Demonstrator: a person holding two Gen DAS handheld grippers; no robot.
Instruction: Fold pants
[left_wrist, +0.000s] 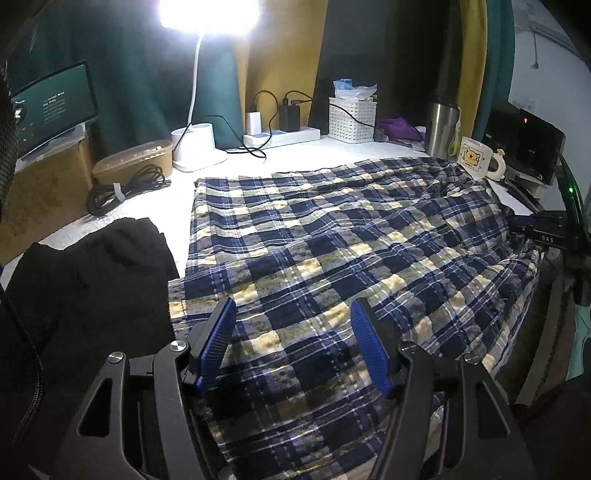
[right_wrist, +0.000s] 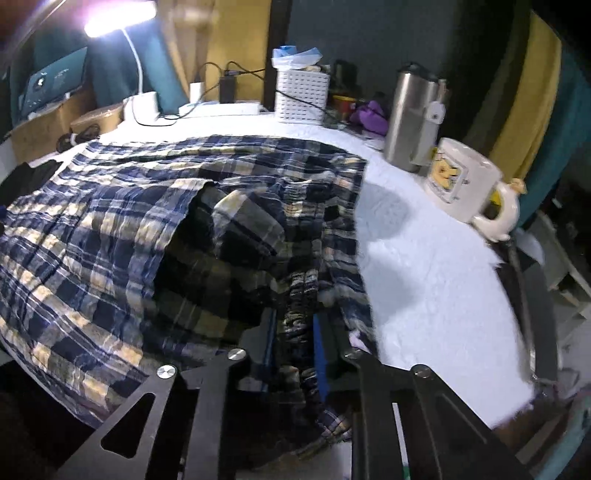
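Blue, navy and cream plaid pants (left_wrist: 332, 236) lie spread across the white table top (left_wrist: 332, 147). My left gripper (left_wrist: 294, 306) hovers low over their near part, its blue pads (left_wrist: 221, 332) wide apart, and the flat cloth beneath is not pinched. In the right wrist view the pants (right_wrist: 92, 221) are lifted and bunched at their right end, where a fold stands open like a tent. My right gripper (right_wrist: 295, 317) is shut on a gathered strip of that plaid cloth, which hangs down between the two fingers.
A cream mug (right_wrist: 461, 181) and a steel tumbler (right_wrist: 410, 122) stand close to the pants' right end. A white basket (left_wrist: 352, 118), a power strip (left_wrist: 280, 134) and a lamp base (left_wrist: 195, 147) line the back. A black garment (left_wrist: 92, 280) lies at the left, beside a coiled cable (left_wrist: 122, 190).
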